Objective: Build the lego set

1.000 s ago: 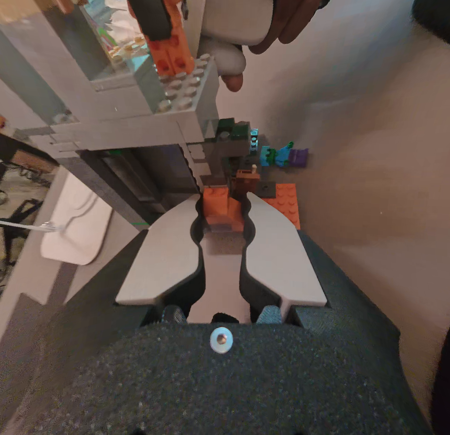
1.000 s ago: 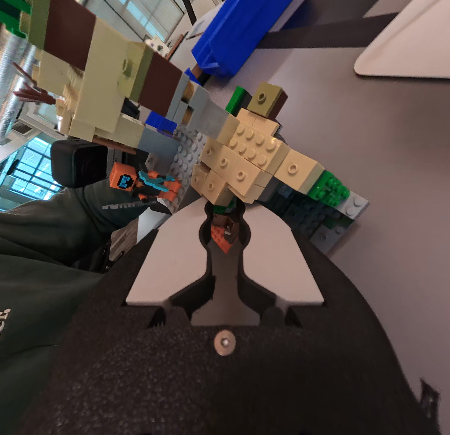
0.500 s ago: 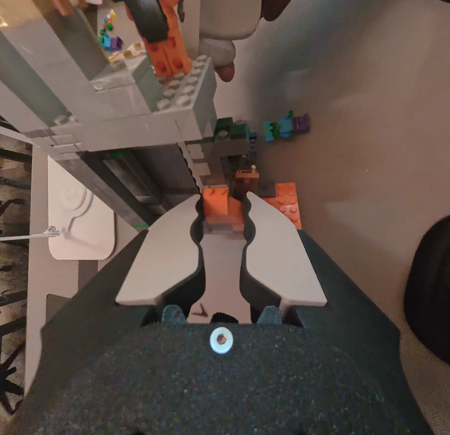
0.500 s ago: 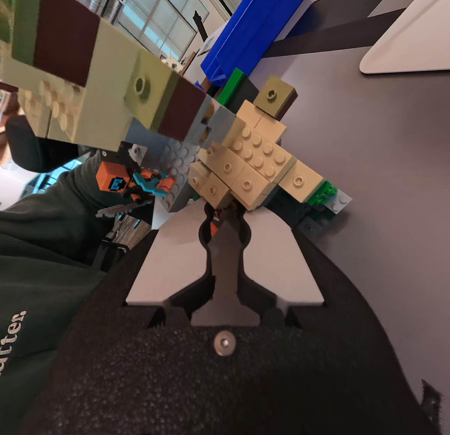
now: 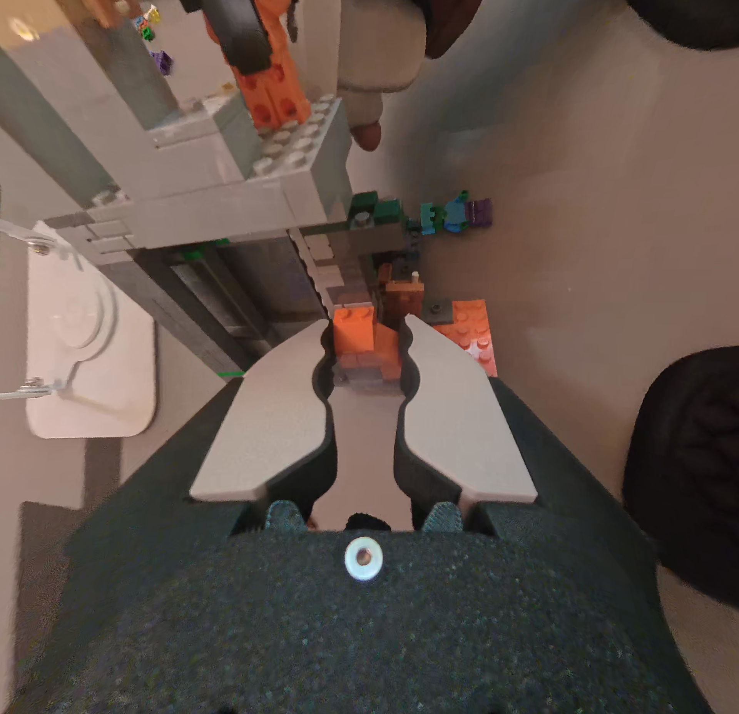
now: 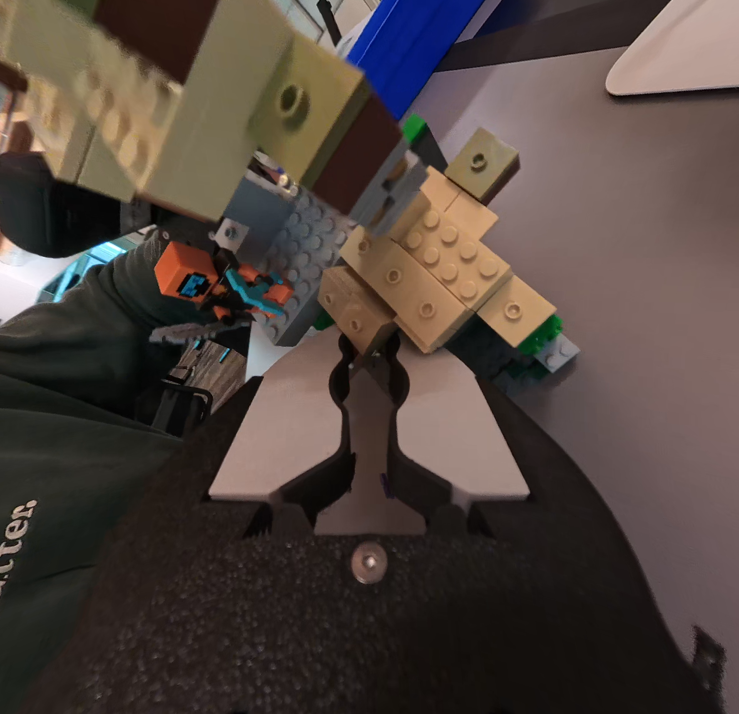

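My left gripper (image 5: 366, 335) is shut on the orange brick (image 5: 354, 329) at the base of the big grey lego build (image 5: 224, 211), next to an orange plate (image 5: 476, 335). An orange minifigure (image 5: 276, 91) stands on the build's grey studded ledge; it also shows in the right wrist view (image 6: 188, 281). My right gripper (image 6: 368, 347) is nearly closed on a small brown piece (image 6: 362, 369), pressed under the tan bricks (image 6: 440, 263) of the build. The piece is mostly hidden. A white finger of the right gripper (image 5: 376, 55) shows beyond the ledge.
A green, blue and purple minifigure (image 5: 456, 215) lies on the table past the build. A white pad (image 5: 92, 355) lies to the left and also shows in the right wrist view (image 6: 680, 55). A blue box (image 6: 412, 35) stands behind the build. A person's dark green sleeve (image 6: 60, 375) is close on the left. The left gripper's tips are roughly 6 centimeters from the right gripper's.
My right gripper has moved in close under the tan bricks, and the small piece is now mostly hidden by them. My left gripper keeps its hold; the build has shifted slightly.
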### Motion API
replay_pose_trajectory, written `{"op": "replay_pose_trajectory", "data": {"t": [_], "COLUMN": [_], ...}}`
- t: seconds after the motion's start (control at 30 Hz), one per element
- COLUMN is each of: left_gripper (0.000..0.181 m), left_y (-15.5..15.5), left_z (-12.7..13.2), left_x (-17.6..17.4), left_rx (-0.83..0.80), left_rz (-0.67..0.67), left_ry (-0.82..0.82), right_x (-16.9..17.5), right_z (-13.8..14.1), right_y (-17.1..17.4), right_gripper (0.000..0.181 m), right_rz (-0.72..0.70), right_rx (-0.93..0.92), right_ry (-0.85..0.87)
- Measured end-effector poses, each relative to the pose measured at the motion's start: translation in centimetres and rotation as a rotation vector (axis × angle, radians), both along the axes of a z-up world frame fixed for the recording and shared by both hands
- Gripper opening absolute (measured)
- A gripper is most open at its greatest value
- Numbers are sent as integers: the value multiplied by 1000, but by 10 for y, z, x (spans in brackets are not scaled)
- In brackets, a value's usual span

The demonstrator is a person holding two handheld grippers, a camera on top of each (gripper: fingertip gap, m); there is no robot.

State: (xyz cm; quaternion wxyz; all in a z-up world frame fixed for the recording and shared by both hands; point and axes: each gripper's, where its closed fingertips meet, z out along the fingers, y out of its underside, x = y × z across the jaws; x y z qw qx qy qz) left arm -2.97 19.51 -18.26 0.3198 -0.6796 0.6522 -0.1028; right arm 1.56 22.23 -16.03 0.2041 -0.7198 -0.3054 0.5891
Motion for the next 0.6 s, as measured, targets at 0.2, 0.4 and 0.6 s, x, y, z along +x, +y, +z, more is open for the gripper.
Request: {"op": "replay_pose_trajectory", "data": {"t": [0.2, 0.4, 0.6], "left_gripper": [30, 30, 30], "left_y": [-2, -3, -3], "left_z": [-20, -40, -50], "left_x": [10, 12, 17], "left_rx": [-30, -32, -20], "left_rz": [80, 128, 171], "left_ry": [-191, -272, -316], "right_x": [2, 0, -4], "right_z": [-3, -6, -9], "right_y": [2, 1, 1], "right_gripper": [14, 15, 15], "right_rz": [14, 36, 29], "right_rx": [26, 23, -1], "right_ry": [-50, -100, -155]}}
